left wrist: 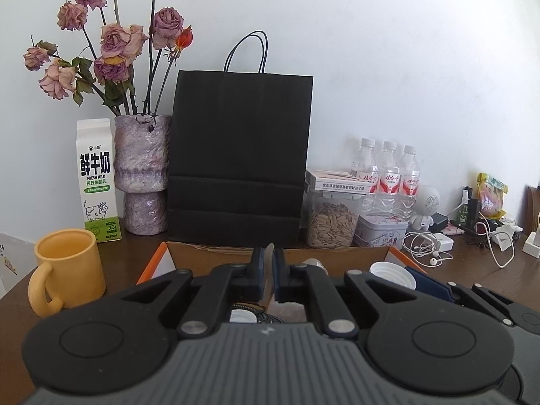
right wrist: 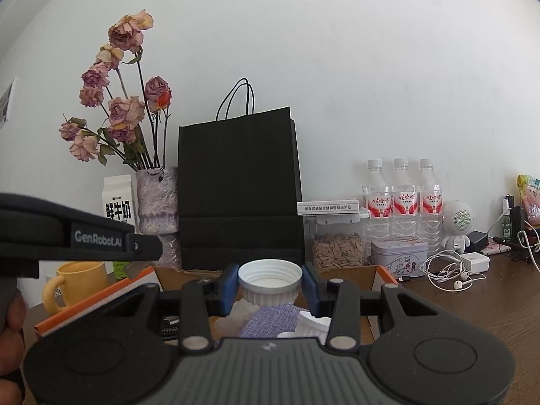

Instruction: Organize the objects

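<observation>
My right gripper (right wrist: 270,278) is shut on a white ribbed screw cap (right wrist: 270,283) and holds it open side up over an open cardboard box with orange flaps (right wrist: 371,275). Inside the box lie a purple cloth (right wrist: 270,317), white plastic pieces (right wrist: 312,325) and a dark cable. My left gripper (left wrist: 269,256) is shut with nothing between its fingers, above the box's far wall (left wrist: 209,256). In the left wrist view the held cap (left wrist: 391,271) shows at the right. The left gripper's black body (right wrist: 98,238) crosses the right wrist view's left side, with a hand below it.
Behind the box stand a black paper bag (left wrist: 239,155), a vase of dried roses (left wrist: 141,175), a milk carton (left wrist: 96,182) and a yellow mug (left wrist: 67,270). To the right are a seed jar (right wrist: 337,243), a tin (right wrist: 398,253), three water bottles (right wrist: 401,202) and earphones (right wrist: 452,270).
</observation>
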`<state>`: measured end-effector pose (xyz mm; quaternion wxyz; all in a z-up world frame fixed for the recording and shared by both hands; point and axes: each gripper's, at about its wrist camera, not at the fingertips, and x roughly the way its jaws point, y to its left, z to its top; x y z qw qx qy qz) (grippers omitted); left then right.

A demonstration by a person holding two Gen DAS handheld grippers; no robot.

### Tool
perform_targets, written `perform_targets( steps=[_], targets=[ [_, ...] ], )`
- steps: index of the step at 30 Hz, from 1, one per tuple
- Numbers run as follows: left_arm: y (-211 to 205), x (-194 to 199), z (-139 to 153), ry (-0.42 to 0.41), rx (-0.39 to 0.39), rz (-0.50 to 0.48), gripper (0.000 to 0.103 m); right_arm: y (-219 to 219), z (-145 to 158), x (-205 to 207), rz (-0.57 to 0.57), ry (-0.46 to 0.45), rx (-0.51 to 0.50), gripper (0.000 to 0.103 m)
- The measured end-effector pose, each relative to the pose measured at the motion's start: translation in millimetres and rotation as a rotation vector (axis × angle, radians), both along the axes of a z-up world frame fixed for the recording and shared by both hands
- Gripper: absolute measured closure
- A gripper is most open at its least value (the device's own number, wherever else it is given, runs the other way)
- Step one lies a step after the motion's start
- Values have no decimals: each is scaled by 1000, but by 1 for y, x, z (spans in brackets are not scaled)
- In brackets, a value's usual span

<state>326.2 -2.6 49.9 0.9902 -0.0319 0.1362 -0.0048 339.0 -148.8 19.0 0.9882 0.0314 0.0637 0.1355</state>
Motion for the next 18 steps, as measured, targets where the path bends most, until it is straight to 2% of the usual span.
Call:
perform_targets(
  steps=[5,6,7,8,9,10,14,18],
  targets=[
    [-1,0,-5,10,-3,15,94,-3,-2,1,2,29,3,64],
    [-1,0,-5,10,-3,23,87,-3,-3,2,-1,38,1,58],
    [0,0,-5,8,-6,27,71,-3,-3,3,-4,49,-2,44],
    [1,0,-5,4,-9,34,59,-3,-3,3,-11,56,-3,36],
    [2,-1,-5,-2,-11,50,29,-3,-3,3,-20,52,-1,23],
    [2,-2,-4,-7,-11,69,0,-4,-3,2,-32,44,1,16],
    [3,-3,-3,-21,-1,111,0,-5,-3,0,-37,38,5,4],
    [4,-3,-4,-17,-11,111,0,-6,-3,-1,-40,36,9,3]
  ],
)
